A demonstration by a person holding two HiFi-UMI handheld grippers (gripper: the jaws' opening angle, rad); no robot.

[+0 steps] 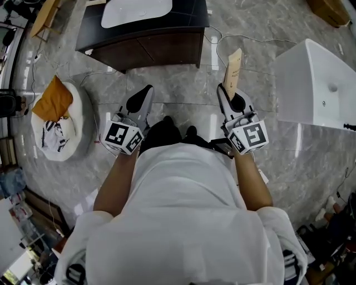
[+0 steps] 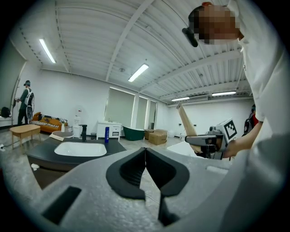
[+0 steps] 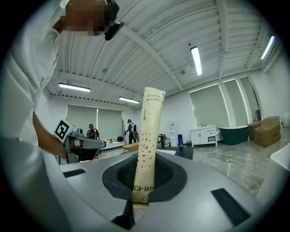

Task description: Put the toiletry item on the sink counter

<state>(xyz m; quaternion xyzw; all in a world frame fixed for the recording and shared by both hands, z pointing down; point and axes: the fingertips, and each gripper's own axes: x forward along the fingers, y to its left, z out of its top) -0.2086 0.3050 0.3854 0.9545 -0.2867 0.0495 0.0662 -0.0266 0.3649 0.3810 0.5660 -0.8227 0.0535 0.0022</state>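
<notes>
A long tan toothbrush box (image 3: 148, 140) with red dots stands upright between the jaws of my right gripper (image 3: 146, 181), which is shut on it. In the head view the box (image 1: 232, 72) sticks out ahead of my right gripper (image 1: 238, 103). My left gripper (image 1: 139, 100) is shut with nothing in it; its black pads meet in the left gripper view (image 2: 145, 170). The dark sink counter (image 1: 194, 14) with a white basin (image 1: 136, 11) lies ahead, and shows low at the left in the left gripper view (image 2: 45, 156).
A white bathtub (image 1: 320, 83) stands to the right. A round white cushion (image 1: 78, 119) with an orange cloth (image 1: 53, 100) lies on the marble floor at the left. A blue bottle (image 2: 107, 134) and a black tap (image 2: 83, 132) stand on the counter. People stand far off (image 3: 131, 131).
</notes>
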